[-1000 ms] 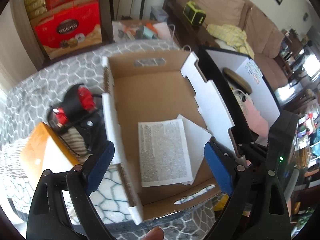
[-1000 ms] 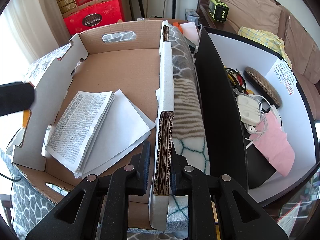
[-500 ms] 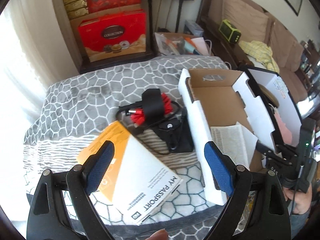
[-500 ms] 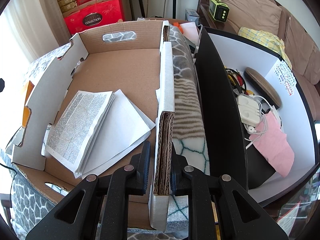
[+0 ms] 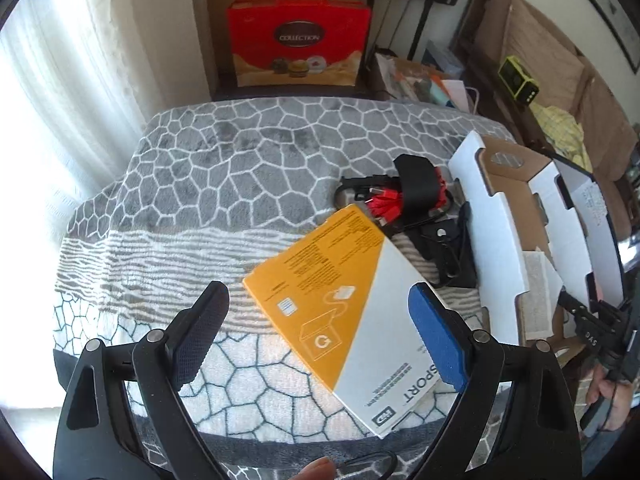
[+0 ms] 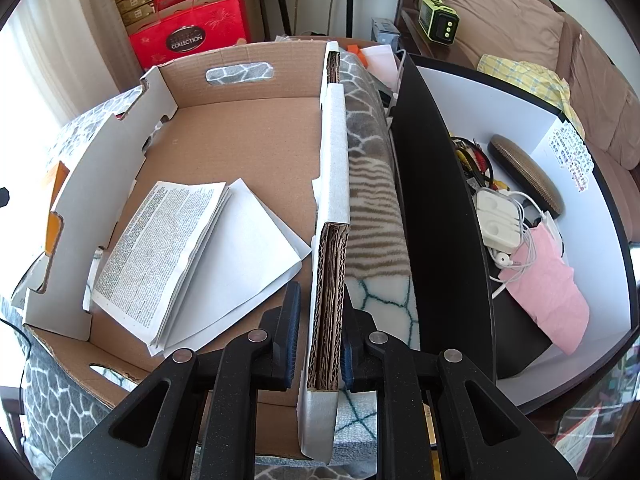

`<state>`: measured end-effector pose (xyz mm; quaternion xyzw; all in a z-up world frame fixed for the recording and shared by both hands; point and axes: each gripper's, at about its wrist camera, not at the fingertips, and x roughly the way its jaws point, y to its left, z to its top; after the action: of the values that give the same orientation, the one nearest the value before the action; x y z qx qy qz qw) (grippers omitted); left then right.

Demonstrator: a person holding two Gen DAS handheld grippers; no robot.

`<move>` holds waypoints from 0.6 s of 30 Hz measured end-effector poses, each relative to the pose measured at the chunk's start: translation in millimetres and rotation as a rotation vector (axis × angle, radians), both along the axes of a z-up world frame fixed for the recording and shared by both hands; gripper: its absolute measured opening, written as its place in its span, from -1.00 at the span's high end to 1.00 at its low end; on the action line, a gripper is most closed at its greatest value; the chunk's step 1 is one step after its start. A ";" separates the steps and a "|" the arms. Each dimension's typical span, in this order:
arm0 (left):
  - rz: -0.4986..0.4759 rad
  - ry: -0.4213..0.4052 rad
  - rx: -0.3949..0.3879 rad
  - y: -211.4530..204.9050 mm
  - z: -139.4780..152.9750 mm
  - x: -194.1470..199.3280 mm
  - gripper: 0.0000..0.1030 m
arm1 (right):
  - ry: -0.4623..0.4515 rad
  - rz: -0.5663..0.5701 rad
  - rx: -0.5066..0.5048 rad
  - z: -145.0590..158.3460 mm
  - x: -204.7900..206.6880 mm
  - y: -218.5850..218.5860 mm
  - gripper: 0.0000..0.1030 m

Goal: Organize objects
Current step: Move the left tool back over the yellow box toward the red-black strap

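An orange and white "My Passport" box (image 5: 336, 292) lies on the patterned blanket (image 5: 224, 184). My left gripper (image 5: 318, 296) hovers above it, open, with nothing between its pads. Beyond it lie a red cable bundle in a black strap (image 5: 404, 196) and a black pouch (image 5: 448, 252). To the right stands an open cardboard box (image 6: 248, 140) holding folded printed papers (image 6: 180, 256). My right gripper (image 6: 322, 312) is shut on the box's right wall (image 6: 332, 160) at its near end.
A black and white box (image 6: 436, 200) to the right of the cardboard one holds white earphones (image 6: 500, 220), a pink cloth (image 6: 548, 292) and a brown case (image 6: 528, 172). Red gift boxes (image 5: 298, 44) stand behind the table. A sofa (image 6: 560, 40) is at the far right.
My left gripper swung left, from above the cardboard box and its papers to above the orange and white box, still open. The right gripper kept still on the box wall.
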<state>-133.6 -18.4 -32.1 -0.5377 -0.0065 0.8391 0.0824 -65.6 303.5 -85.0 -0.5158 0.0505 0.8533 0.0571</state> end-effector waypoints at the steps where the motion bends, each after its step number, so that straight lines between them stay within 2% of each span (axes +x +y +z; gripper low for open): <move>1: 0.007 -0.006 0.005 -5.3 -2.5 0.3 -0.75 | 0.000 0.000 0.000 0.0 0.0 -0.5 0.66; 10: 0.069 -0.078 0.112 -47.5 -30.7 6.4 -0.68 | -0.001 0.012 0.009 1.0 -1.7 -3.5 0.66; 18: 0.076 -0.134 0.241 -54.9 -45.9 7.2 -0.68 | -0.001 0.011 0.012 0.5 -2.8 -3.5 0.66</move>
<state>-126.5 -73.3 -78.0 -0.5782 -0.1330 0.7969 0.1138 -68.4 300.0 -84.5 -0.5162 0.0426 0.8536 0.0558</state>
